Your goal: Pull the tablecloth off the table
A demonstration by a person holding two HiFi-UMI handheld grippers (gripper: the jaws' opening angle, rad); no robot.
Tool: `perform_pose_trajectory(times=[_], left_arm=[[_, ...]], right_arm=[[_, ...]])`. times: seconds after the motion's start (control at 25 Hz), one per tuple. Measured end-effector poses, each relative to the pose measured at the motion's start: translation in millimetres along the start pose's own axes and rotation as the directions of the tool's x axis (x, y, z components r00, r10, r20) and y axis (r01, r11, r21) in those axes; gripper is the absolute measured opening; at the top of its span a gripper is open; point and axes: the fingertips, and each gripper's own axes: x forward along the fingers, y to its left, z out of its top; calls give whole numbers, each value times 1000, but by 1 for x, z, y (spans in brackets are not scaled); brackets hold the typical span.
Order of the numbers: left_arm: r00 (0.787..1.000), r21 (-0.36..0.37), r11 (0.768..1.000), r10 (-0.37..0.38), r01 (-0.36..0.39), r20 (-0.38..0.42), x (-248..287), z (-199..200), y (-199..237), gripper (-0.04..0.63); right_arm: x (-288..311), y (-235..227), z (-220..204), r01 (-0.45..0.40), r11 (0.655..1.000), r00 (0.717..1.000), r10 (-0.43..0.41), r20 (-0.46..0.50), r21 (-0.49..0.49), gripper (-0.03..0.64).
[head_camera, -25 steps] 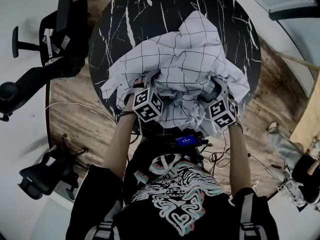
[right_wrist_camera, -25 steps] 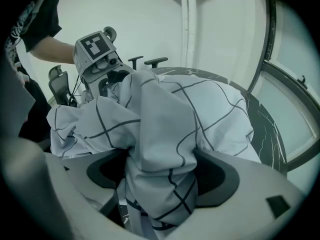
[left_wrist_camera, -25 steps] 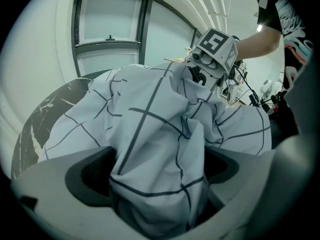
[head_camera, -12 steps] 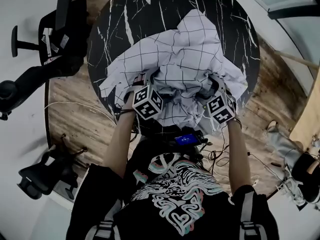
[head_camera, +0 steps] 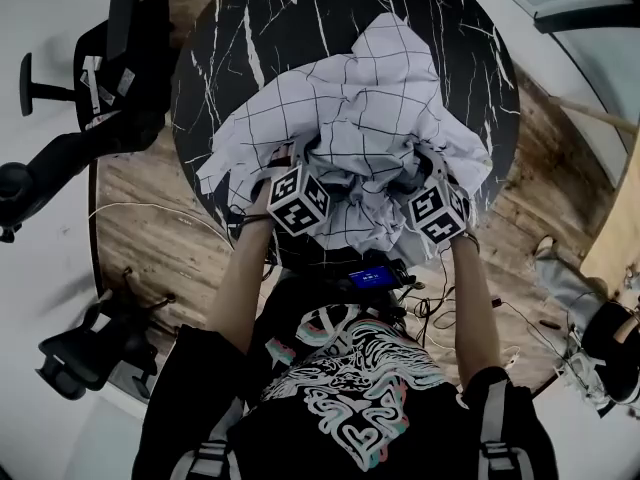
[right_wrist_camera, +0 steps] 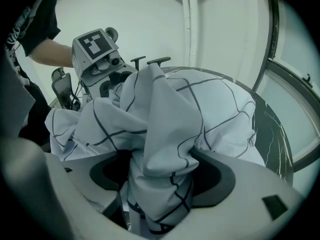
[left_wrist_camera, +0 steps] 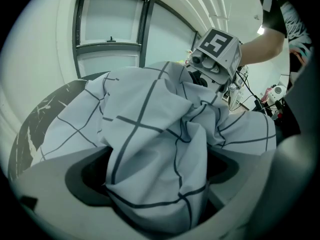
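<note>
The left gripper (left_wrist_camera: 159,181) pinches a thick bunch of the checked tablecloth (head_camera: 375,88) between its 2 jaws. The right gripper (right_wrist_camera: 162,176) has just been closing its jaws, and a fold of the same cloth is squeezed between them. Beyond both pairs of jaws the cloth lies crumpled in a heap on the round black marble table (head_camera: 245,28).
</note>
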Motion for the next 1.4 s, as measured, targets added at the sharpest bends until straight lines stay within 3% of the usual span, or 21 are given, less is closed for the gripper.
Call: perform_pose_trajectory(times=[0.28,0.48,0.88,1.16,1.4], left_arm=[[1000,27,1000,-13,13,-19,3,4,-2,538],[999,41,999,-30,29,11,5,6,-6,537],[1000,81,997,1,-2,13,7,8,-7,533],[999,138,990,-30,26,28,4,13,-20,398],[1000,114,993,-20,18,16,6,12,-20,390]], right_arm=[[3,6,8,-3,1000,1000,3,28,-4,344],[5,11,14,3,1000,999,-3,51,1,318],[11,23,33,-13,996,998,17,55,-84,248],[14,30,39,-34,990,998,41,54,-136,204],[18,28,38,17,993,1000,-14,27,-115,204]])
